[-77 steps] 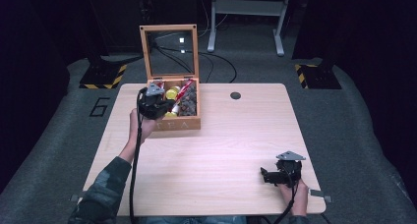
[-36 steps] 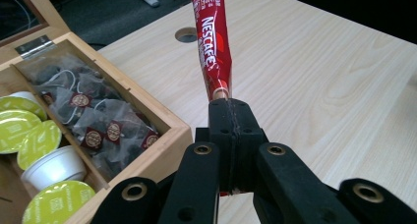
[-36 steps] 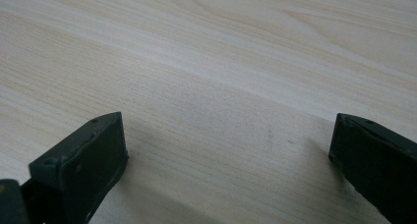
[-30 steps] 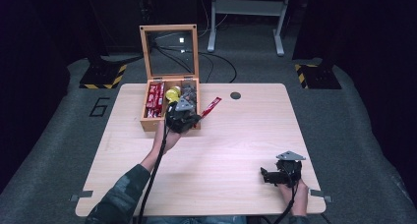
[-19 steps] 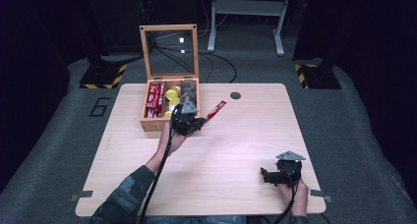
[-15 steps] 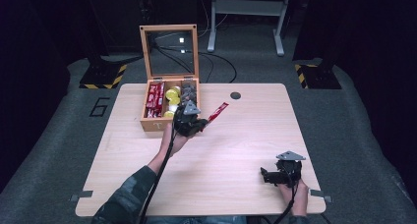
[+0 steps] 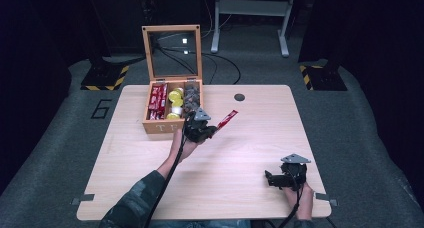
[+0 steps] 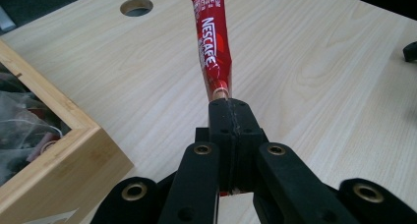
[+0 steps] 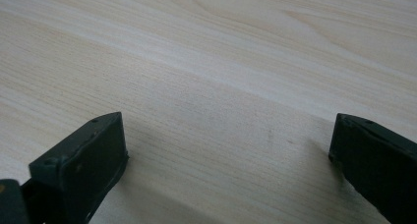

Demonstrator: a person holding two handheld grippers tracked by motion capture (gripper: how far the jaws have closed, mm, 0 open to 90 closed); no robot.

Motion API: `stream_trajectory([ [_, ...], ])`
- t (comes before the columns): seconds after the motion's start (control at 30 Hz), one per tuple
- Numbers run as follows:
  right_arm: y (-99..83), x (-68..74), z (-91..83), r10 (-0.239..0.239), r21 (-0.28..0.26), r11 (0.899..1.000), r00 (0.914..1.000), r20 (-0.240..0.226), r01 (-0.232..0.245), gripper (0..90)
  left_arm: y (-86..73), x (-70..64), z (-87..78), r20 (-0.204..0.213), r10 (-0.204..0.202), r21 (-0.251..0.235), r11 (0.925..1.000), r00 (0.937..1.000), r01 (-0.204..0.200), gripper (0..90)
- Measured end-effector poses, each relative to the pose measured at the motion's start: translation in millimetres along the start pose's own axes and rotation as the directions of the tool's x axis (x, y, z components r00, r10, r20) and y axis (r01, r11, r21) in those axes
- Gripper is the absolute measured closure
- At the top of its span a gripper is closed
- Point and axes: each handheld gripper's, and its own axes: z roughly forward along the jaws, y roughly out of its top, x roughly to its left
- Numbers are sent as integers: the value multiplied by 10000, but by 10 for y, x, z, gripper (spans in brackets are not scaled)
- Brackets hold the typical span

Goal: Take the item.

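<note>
Nescafé sachet (image 8: 212,42), now lifted clear of the wooden box (image 7: 165,124), juts from the left gripper (image 7: 200,128), whose fingers clamp its lower end, at frame centre above the bench (image 7: 250,153). Right gripper (image 7: 286,177), lower right, rests open; placement presumably follows.

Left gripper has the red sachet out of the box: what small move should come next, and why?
Probably lower the sachet onto bare table right of the box and open. The left gripper is shut on its end, holding it above the wood, clear of the box; the right gripper rests open nearby.
</note>
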Motion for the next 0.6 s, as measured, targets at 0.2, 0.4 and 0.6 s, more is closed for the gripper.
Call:
stream_trajectory([
  [0.2, 0, 0, 0, 1, 1, 10000, 10000, 1, -1, 0, -25, -28, 66, 121, -95, 128, 9999, 9999, 94, 893],
  [0.4, 0, 0, 0, 0, -1, 10000, 10000, 0, 0, 0, -49, -59, 141, 126, -49, 174, 9998, 9999, 47, 894],
  [0.6, 0, 0, 0, 0, 1, 10000, 10000, -1, 0, 0, -76, -84, 219, 172, -82, 234, 9997, 9998, 78, 894],
])
